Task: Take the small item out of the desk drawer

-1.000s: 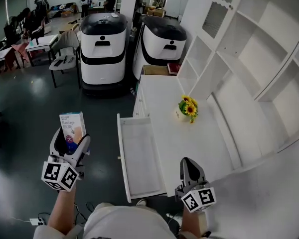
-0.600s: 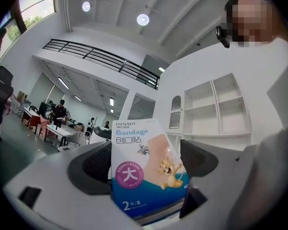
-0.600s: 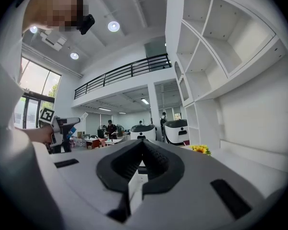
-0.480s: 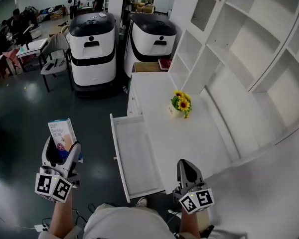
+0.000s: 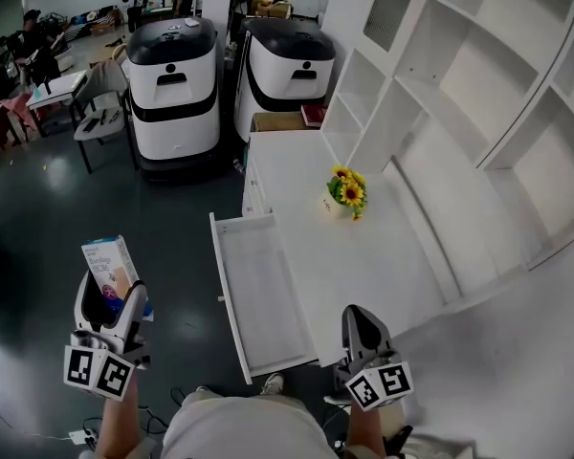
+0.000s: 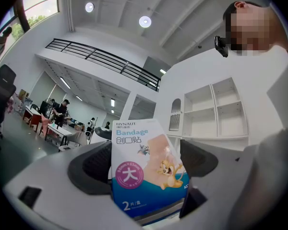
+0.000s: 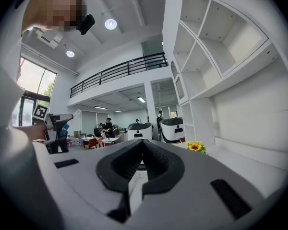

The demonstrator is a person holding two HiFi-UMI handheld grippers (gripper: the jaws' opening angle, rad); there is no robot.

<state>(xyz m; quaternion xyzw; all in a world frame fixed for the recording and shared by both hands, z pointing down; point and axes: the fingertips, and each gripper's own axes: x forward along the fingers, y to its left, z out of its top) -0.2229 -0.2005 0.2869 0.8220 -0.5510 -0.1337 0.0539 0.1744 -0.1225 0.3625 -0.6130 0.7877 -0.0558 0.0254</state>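
Observation:
A small blue and white bandage box [image 6: 143, 150] stands upright between my left gripper's [image 6: 145, 170] pads, which are shut on it. In the head view that left gripper [image 5: 110, 293] holds the box [image 5: 108, 264] over the dark floor, well left of the pulled-out white drawer [image 5: 231, 295]. The drawer's inside shows nothing in it. My right gripper [image 5: 360, 321] hovers at the desk's near edge, right of the drawer. Its jaws are together with nothing between them, as the right gripper view [image 7: 143, 150] shows.
The white desk [image 5: 383, 256] carries a small pot of sunflowers [image 5: 344, 191], with white open shelves [image 5: 459, 113] rising behind it. Two large white and black machines [image 5: 172, 84] stand on the floor beyond the desk. Chairs, tables and people are far off at the back left.
My left gripper with the box has drifted a little to the left, away from the drawer. The right gripper has stayed where it was.

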